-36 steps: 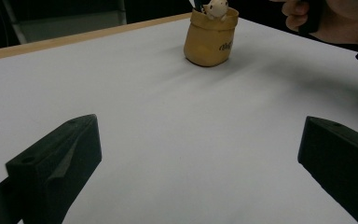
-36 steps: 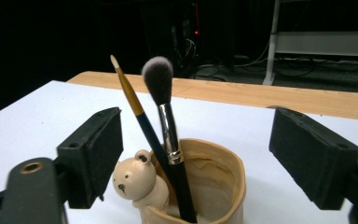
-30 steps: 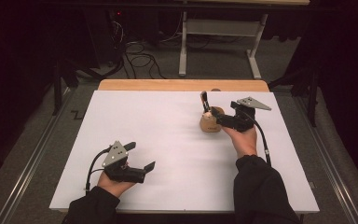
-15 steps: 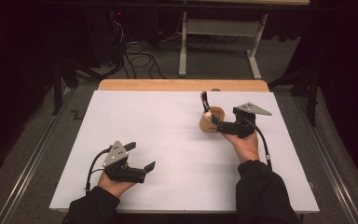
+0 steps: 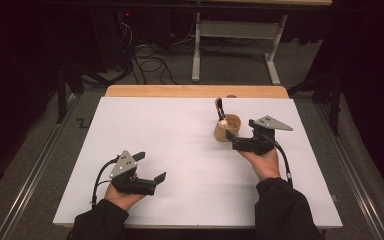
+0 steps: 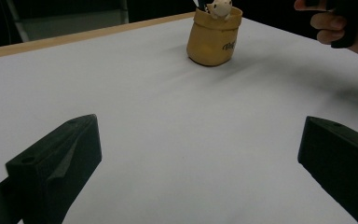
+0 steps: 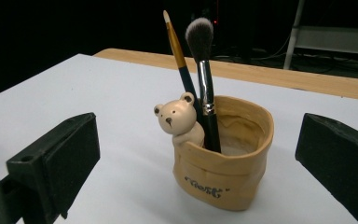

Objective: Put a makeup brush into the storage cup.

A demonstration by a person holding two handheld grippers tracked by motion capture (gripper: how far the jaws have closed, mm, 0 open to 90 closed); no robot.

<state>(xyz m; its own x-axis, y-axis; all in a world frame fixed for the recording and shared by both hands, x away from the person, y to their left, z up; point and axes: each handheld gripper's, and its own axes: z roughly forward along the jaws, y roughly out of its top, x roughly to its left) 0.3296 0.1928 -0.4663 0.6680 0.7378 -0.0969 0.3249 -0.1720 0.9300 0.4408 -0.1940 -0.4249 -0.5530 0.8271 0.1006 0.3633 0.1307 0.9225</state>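
A tan pouch-shaped cup (image 5: 228,128) (image 7: 228,172) with a small bear figure (image 7: 179,116) on its rim stands right of centre on the white table cover (image 5: 180,140). A fluffy makeup brush (image 7: 204,70) and a thin paintbrush (image 7: 179,56) stand in it. My right gripper (image 5: 240,136) (image 7: 200,140) sits just right of the cup, aimed at it; its jaws have just been opening wide and nothing is between them. My left gripper (image 5: 151,166) (image 6: 200,140) rests open near the front left, with the cup (image 6: 213,39) far ahead.
A strip of bare wooden tabletop (image 5: 195,91) shows along the far edge. Beyond it are a metal stand (image 5: 197,50) and cables (image 5: 150,62) on the floor. The person's right hand (image 6: 340,28) is in the left gripper view, top right.
My right gripper has drawn back from the cup toward the near edge, jaws apart. The cup, the brushes and my left gripper have stayed put.
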